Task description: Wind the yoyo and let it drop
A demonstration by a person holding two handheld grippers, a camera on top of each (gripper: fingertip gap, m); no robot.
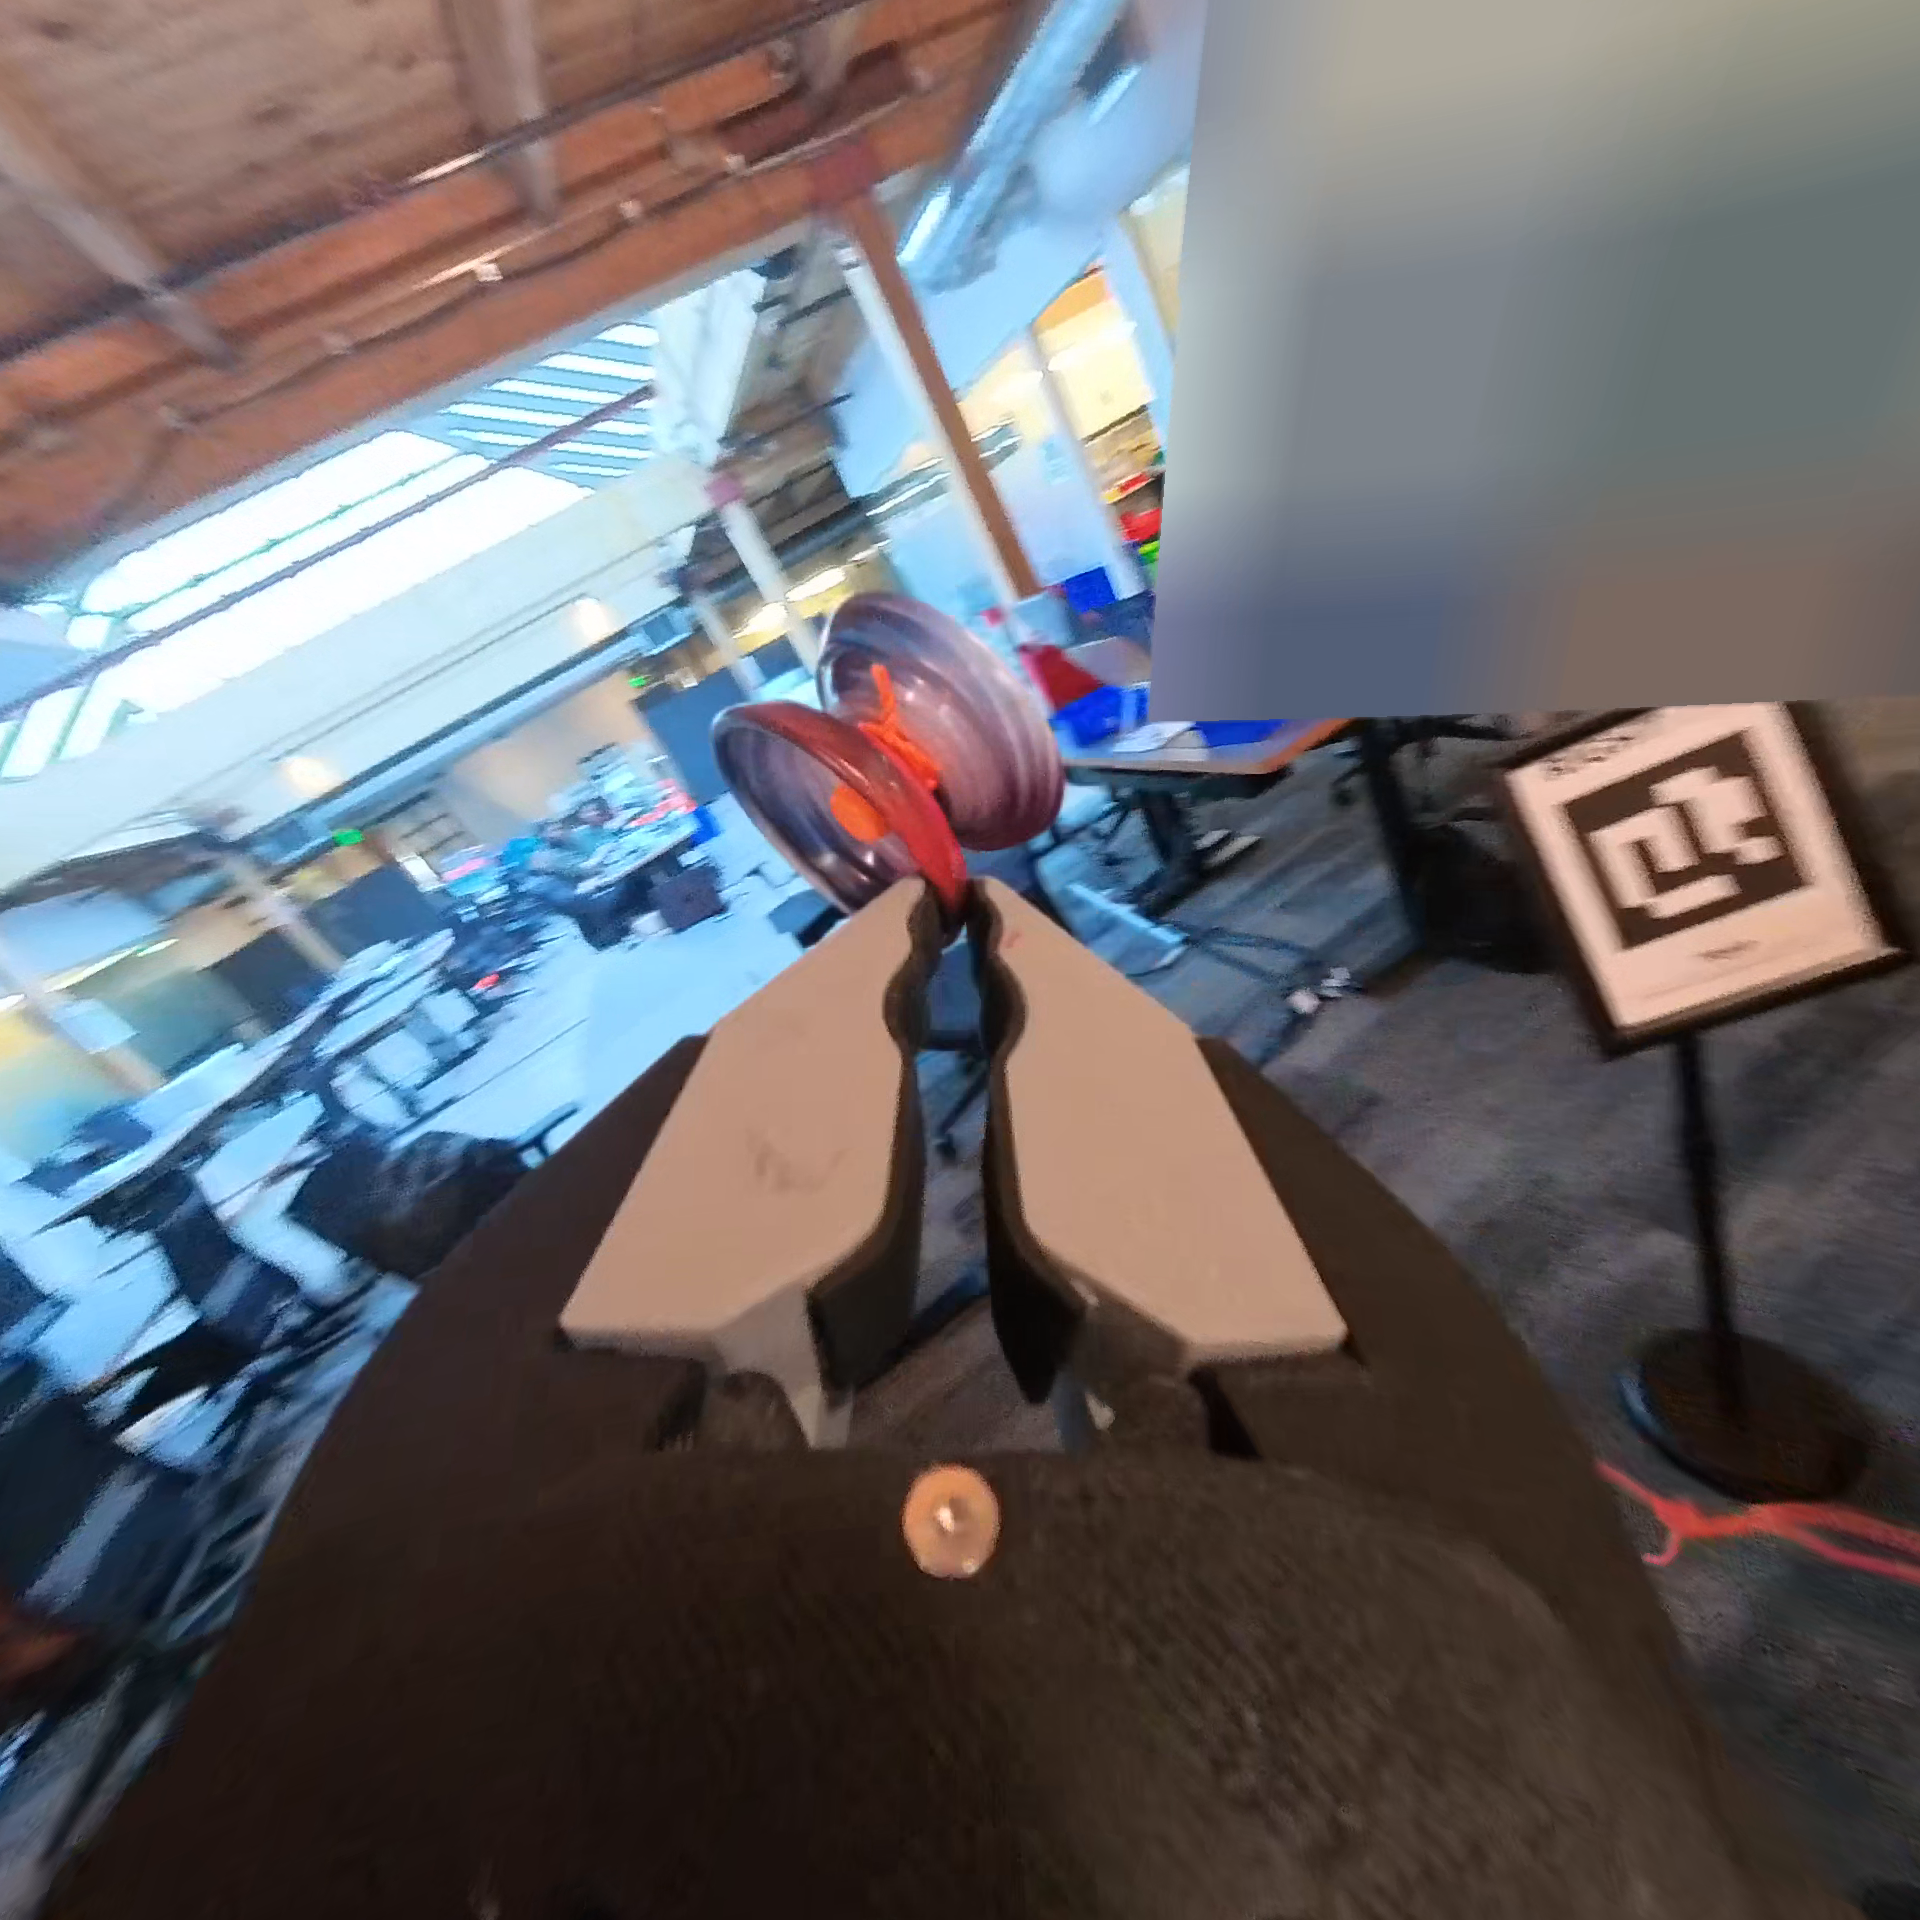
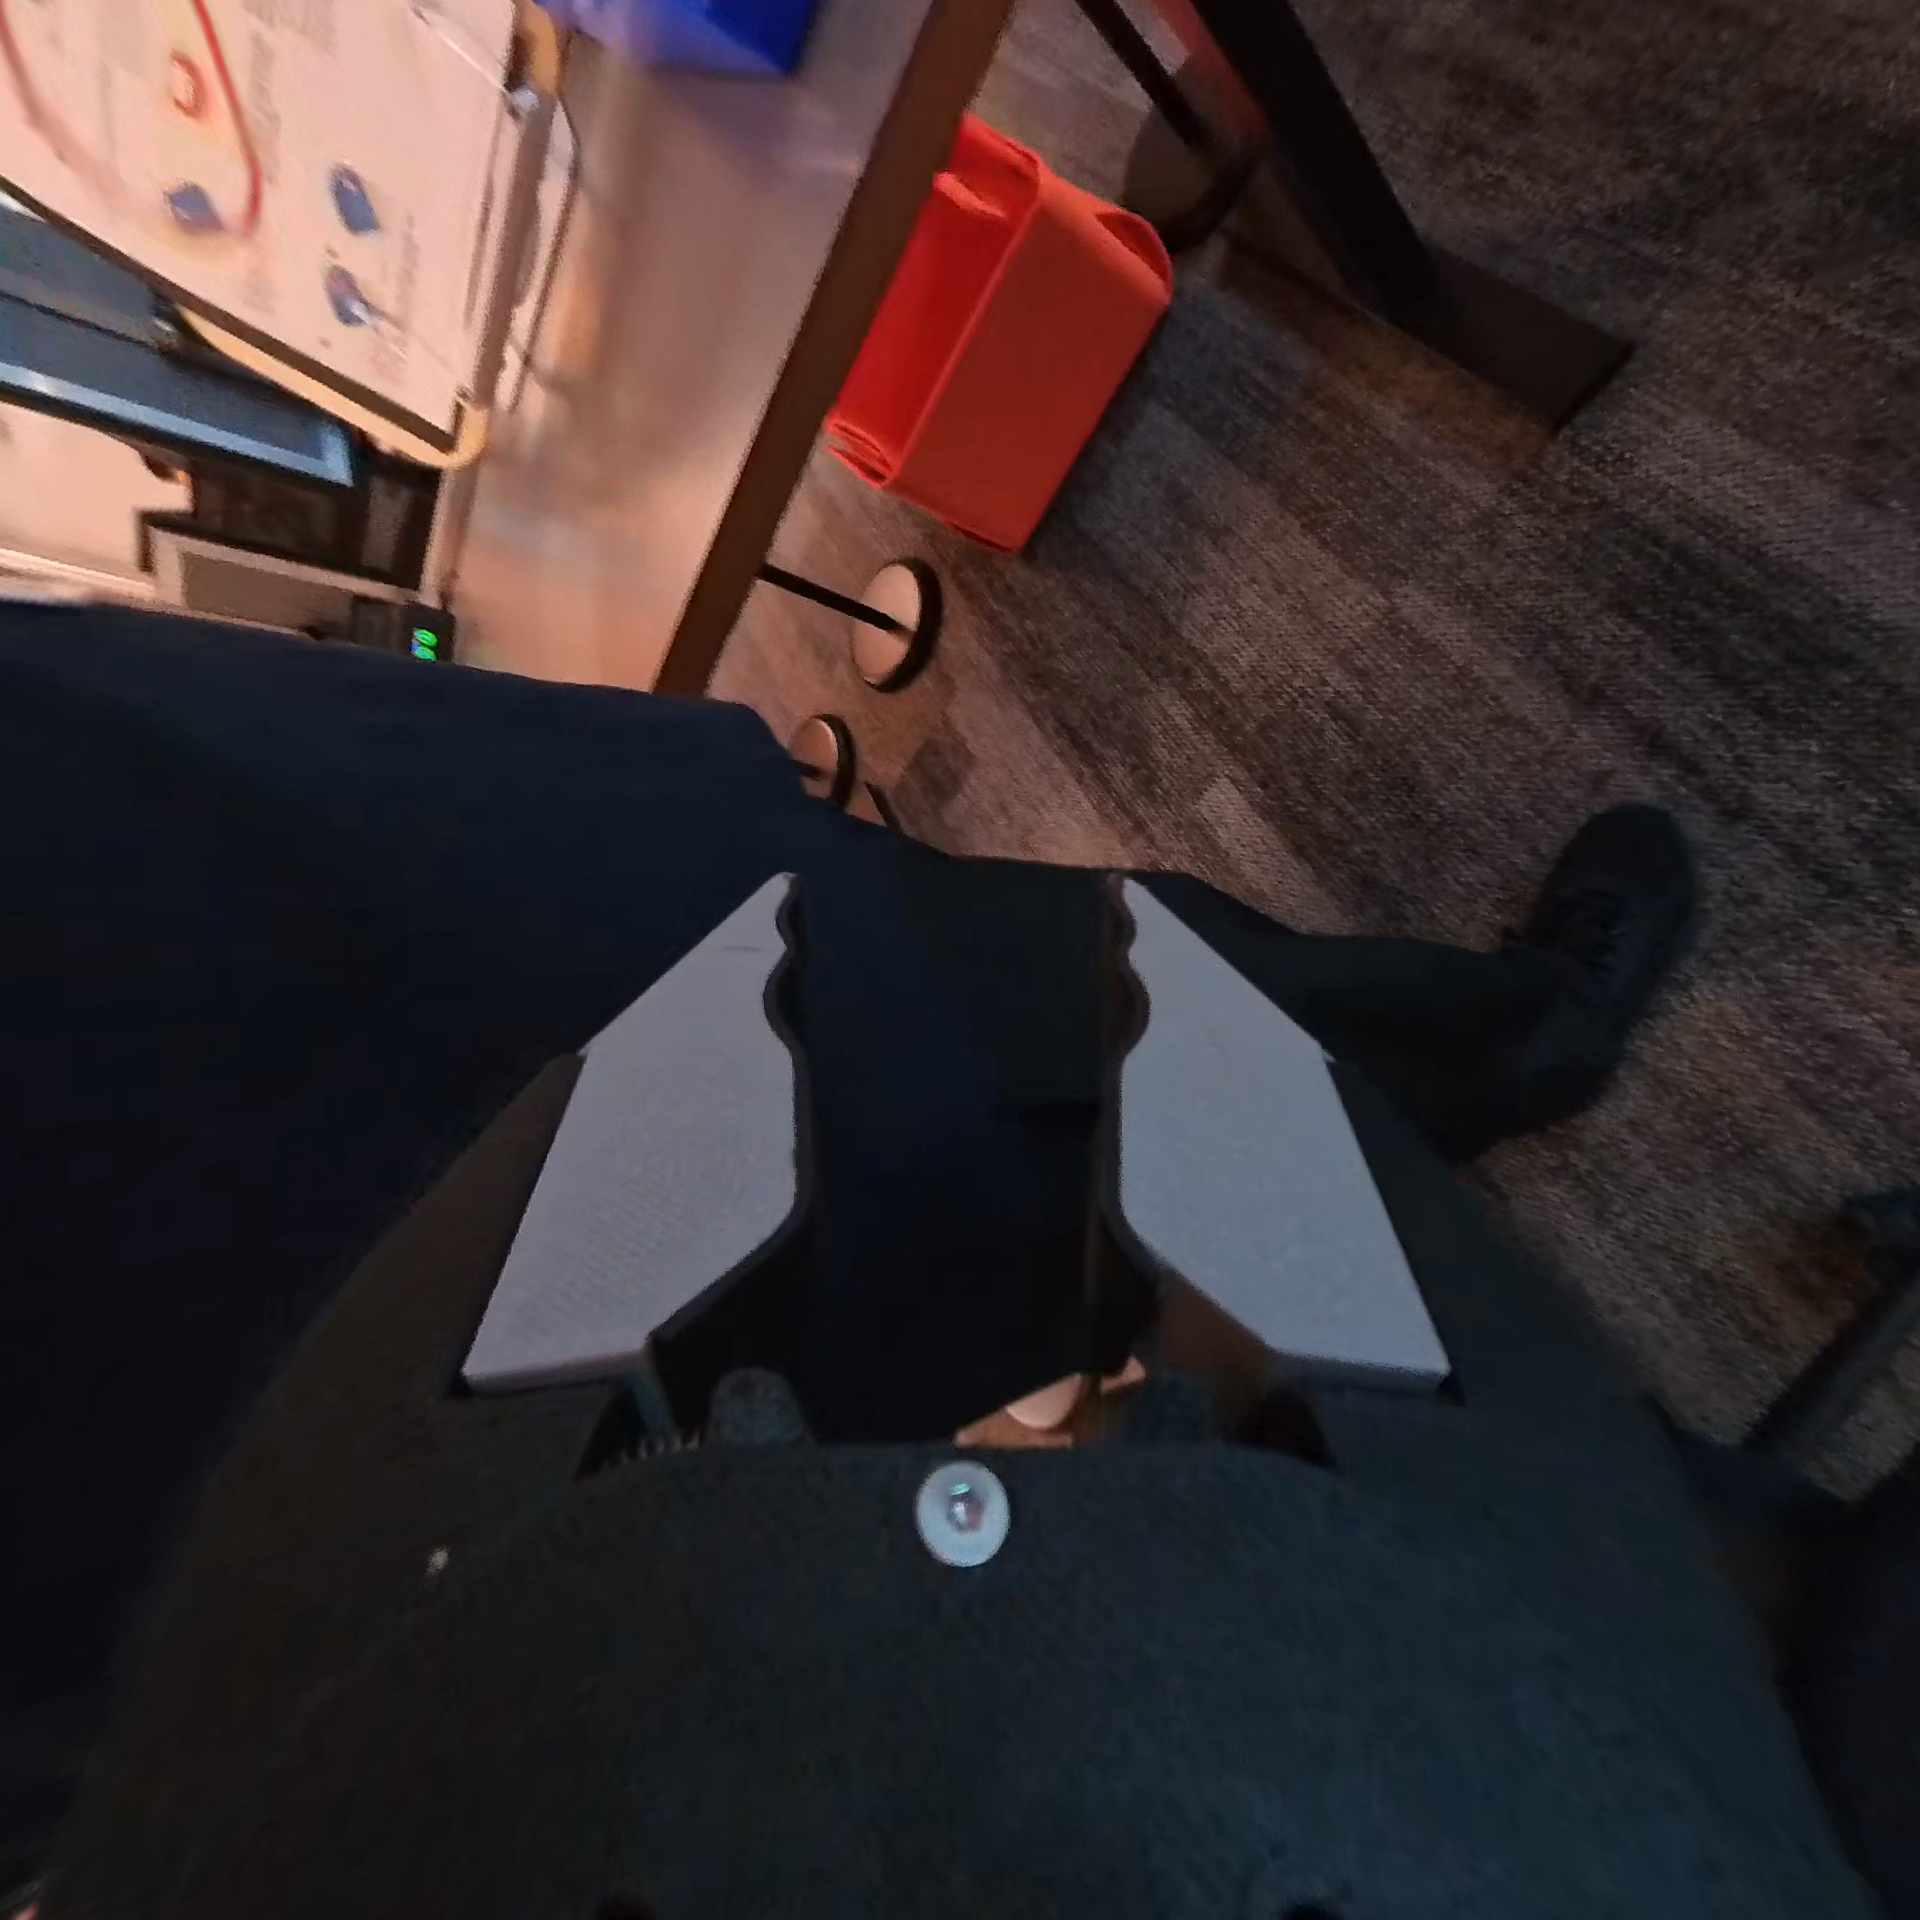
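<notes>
One purple-and-red yoyo (image 1: 894, 753) with one orange string wound in its groove stood raised in the air, its rim pinched by the left gripper (image 1: 951, 896), while the right gripper (image 2: 956, 904) gaped wide, holding nothing, over one dark trouser leg (image 2: 416, 883).

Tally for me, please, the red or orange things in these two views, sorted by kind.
Yoyo, red-rimmed with orange string, its rim pinched in the left gripper: 1
Red bin on the carpet under the table: 1
Red cord on the floor by the sign stand: 1
Total: 3
</notes>
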